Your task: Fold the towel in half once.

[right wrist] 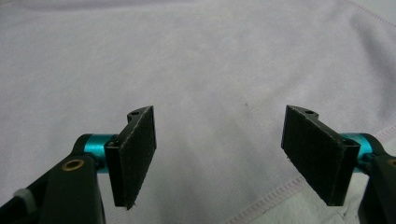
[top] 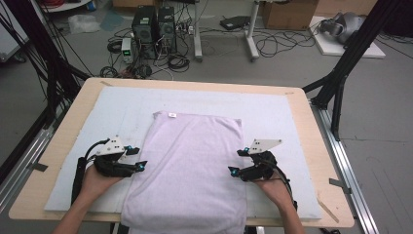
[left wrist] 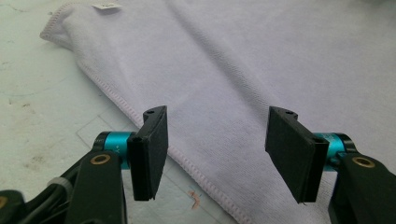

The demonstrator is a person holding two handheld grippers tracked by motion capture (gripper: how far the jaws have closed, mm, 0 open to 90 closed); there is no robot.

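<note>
A pale lilac towel [top: 190,165] lies flat on a white mat [top: 117,107], folded into a long rectangle with a small label [top: 172,115] at its far edge; its near end hangs over the table's front. My left gripper [top: 138,158] sits at the towel's left edge, its jaws open with nothing between them. In the left gripper view the gripper [left wrist: 217,149] straddles the towel's stitched hem [left wrist: 187,158]. My right gripper [top: 237,162] is at the towel's right edge, open and empty. In the right gripper view the gripper [right wrist: 219,154] hovers over the towel [right wrist: 196,70] near its hem [right wrist: 280,191].
The wooden table [top: 63,141] has metal rails along both sides. Beyond its far edge the floor holds computer towers [top: 153,27], tangled cables [top: 146,66], desk legs and cardboard boxes [top: 287,13]. Black stand legs [top: 341,73] rise at the right.
</note>
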